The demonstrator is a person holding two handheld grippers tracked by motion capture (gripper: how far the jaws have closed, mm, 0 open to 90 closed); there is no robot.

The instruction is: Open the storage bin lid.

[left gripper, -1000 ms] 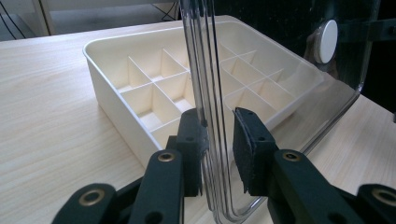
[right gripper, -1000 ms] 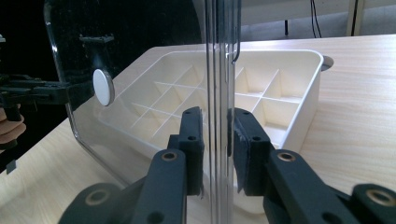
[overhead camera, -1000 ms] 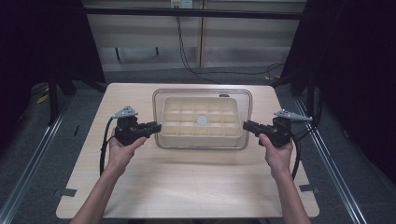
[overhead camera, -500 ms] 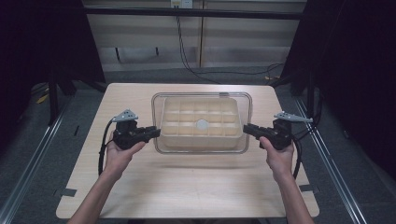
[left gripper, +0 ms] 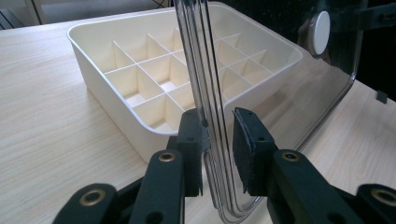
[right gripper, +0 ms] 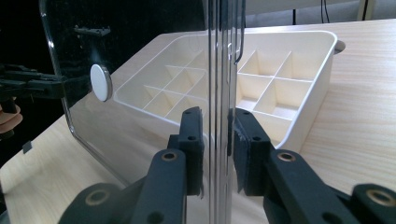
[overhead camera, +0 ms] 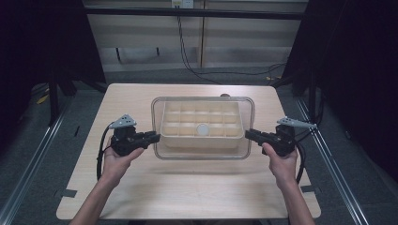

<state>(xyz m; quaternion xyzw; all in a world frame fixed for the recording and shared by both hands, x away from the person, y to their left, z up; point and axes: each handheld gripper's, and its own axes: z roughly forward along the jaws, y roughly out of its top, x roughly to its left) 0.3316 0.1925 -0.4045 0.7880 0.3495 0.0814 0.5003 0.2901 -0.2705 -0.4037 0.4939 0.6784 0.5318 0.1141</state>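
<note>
each tool is pinching one end of the clear lid (overhead camera: 202, 153), left tool (overhead camera: 149, 138) and right tool (overhead camera: 250, 134) opposite, holding it level over the tray (overhead camera: 202, 139) between them, keeping it from tipping.

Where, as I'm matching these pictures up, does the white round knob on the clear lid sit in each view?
High view: the white knob sits at the picture's middle, on the clear lid.
Left gripper view: the knob is at top right.
Right gripper view: the knob is left of middle.
Shared landmark: the cream divided tray, next to the lid in all three.
</note>
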